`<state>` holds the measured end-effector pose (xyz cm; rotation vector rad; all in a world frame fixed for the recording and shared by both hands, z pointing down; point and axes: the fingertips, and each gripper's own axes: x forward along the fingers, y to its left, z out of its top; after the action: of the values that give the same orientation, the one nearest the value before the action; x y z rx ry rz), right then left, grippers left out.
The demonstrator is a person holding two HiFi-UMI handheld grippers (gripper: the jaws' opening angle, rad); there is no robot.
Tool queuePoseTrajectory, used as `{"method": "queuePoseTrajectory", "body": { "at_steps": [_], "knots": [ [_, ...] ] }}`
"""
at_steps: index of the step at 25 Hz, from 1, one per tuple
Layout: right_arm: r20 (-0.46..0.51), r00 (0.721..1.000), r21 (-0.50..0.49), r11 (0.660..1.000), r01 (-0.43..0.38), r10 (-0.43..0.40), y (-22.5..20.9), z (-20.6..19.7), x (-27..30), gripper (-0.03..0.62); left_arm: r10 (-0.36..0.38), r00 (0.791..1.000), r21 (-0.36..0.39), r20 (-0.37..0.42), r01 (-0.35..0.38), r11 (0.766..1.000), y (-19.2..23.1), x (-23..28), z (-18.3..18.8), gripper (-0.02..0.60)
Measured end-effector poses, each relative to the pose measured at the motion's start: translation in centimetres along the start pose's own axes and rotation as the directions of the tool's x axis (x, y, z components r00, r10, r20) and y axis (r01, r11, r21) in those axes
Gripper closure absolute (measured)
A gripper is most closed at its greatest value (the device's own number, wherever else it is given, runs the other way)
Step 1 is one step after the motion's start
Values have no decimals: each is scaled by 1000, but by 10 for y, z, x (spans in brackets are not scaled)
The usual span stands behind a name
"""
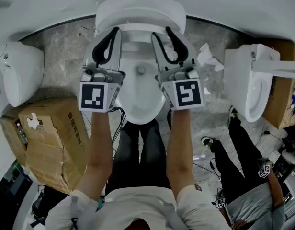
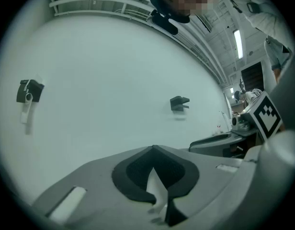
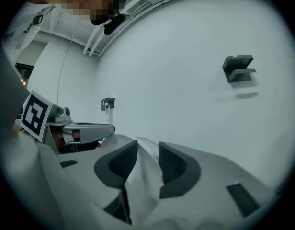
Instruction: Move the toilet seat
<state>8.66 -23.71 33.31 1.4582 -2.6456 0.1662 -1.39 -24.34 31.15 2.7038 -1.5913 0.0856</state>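
Observation:
A white toilet bowl (image 1: pixel 140 97) stands in front of me, its seat and lid (image 1: pixel 138 13) lifted at the far end by the wall. My left gripper (image 1: pixel 113 32) reaches over the bowl's left side. In the left gripper view its jaws (image 2: pixel 154 150) are shut tip to tip, with only a thin white sliver showing in the slit behind them. My right gripper (image 1: pixel 170 32) reaches over the right side. In the right gripper view its pads (image 3: pixel 147 152) stand a little apart, pressed on the white edge of the toilet seat (image 3: pixel 146 174).
A second toilet (image 1: pixel 23 73) stands at the left and a third (image 1: pixel 245 80) at the right. A cardboard box (image 1: pixel 51 133) sits at my left. Crumpled paper (image 1: pixel 207 56) and cables lie on the floor. Another person (image 1: pixel 243 176) stands at lower right. A dark bracket (image 3: pixel 238 67) is on the wall.

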Motion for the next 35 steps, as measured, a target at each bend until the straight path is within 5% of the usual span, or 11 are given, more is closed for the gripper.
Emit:
{"method": "queuePoseTrajectory", "body": {
  "at_steps": [17, 35],
  "knots": [
    [41, 999, -35, 999, 13, -11, -15, 5, 26, 457, 3, 1000, 1, -1, -3, 1000, 15, 25, -5, 580],
    [-19, 1000, -63, 998, 12, -13, -19, -2, 32, 457, -13, 1000, 13, -25, 14, 1000, 17, 34, -8, 580]
  ]
}}
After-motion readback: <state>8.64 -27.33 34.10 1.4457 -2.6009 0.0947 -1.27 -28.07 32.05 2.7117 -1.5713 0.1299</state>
